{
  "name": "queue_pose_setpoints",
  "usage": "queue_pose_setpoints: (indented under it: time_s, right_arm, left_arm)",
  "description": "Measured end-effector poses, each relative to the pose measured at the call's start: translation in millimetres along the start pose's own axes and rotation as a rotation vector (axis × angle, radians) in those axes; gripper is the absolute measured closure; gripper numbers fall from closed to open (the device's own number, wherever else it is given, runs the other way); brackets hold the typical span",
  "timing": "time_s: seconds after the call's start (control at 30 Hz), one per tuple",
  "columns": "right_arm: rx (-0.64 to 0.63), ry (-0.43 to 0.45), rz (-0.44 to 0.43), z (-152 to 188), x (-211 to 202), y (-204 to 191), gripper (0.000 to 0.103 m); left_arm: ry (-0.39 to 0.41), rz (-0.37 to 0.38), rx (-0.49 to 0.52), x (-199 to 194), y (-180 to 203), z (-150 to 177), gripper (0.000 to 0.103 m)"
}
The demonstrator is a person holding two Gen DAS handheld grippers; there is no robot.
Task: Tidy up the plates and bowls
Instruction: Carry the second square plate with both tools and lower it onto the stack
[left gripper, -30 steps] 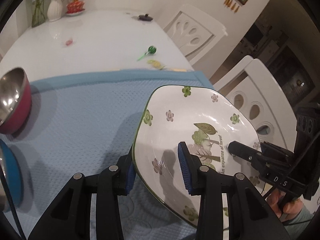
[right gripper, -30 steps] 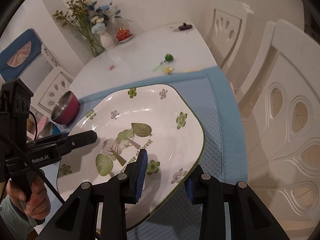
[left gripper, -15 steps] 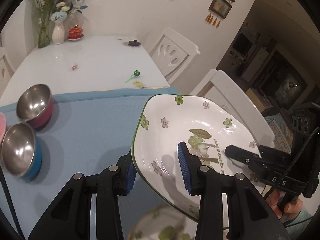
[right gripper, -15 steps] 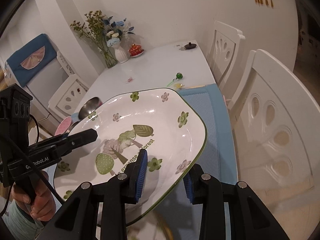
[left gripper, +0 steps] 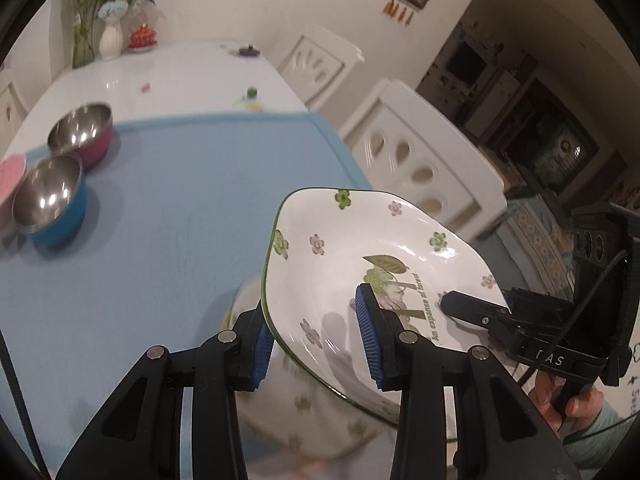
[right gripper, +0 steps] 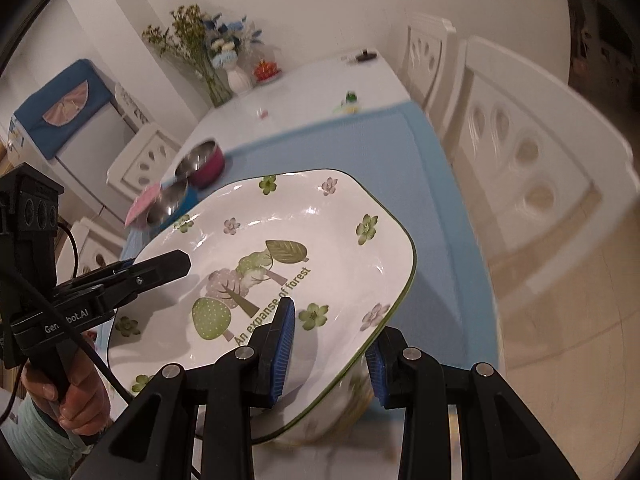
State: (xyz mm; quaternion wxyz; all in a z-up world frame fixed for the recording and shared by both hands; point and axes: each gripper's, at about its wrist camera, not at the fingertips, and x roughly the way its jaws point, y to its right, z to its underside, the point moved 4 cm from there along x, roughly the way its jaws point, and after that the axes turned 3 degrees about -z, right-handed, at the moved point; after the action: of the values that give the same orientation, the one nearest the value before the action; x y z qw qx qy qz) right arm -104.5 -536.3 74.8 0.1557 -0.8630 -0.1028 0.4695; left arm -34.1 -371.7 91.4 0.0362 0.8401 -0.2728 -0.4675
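two grippers carried the floral plate (left gripper: 372, 264) up and back off the blue mat (left gripper: 168, 216); a second plate (left gripper: 288, 412), blurred, seemed to wait beneath, so stacking looked close. your left gripper (left gripper: 316, 344) and right gripper (right gripper: 330, 354) each pinched a rim, angled steeply downward.

Two tools (left gripper: 312, 336) (right gripper: 330, 354); two plates (left gripper: 344, 264) (left gripper: 280, 412), lower blurred; two steel bowls (left gripper: 80, 132) (left gripper: 48, 196); two white chairs (left gripper: 420, 168) (left gripper: 320, 64).
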Motion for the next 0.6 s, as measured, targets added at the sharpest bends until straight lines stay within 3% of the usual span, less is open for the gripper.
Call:
queue_pose_setpoints:
  time_s: [0.13, 0.27, 0.43, 0.6]
  right_arm:
    - [0.004, -0.053, 0.003, 36.3, 9.0, -11.1, 0.071]
    - [-0.002, -0.052, -0.006, 62.3, 22.7, -16.3, 0.071]
    - [0.025, -0.034, -0.008, 78.6, 40.7, -11.8, 0.071]
    - [0.044, -0.001, 0.016, 84.1, 31.6, -12.7, 0.071]
  left_arm:
    - [-0.034, -0.019, 0.021, -1.4, -6.0, 34.2, 0.068]
    - [-0.049, -0.015, 0.012, 4.7, -20.4, 57.6, 0.068]
    - [-0.073, -0.034, 0.05, 20.0, -29.7, 73.3, 0.07]
    - [-0.091, -0.014, 0.054, 25.2, -31.2, 82.4, 0.071]
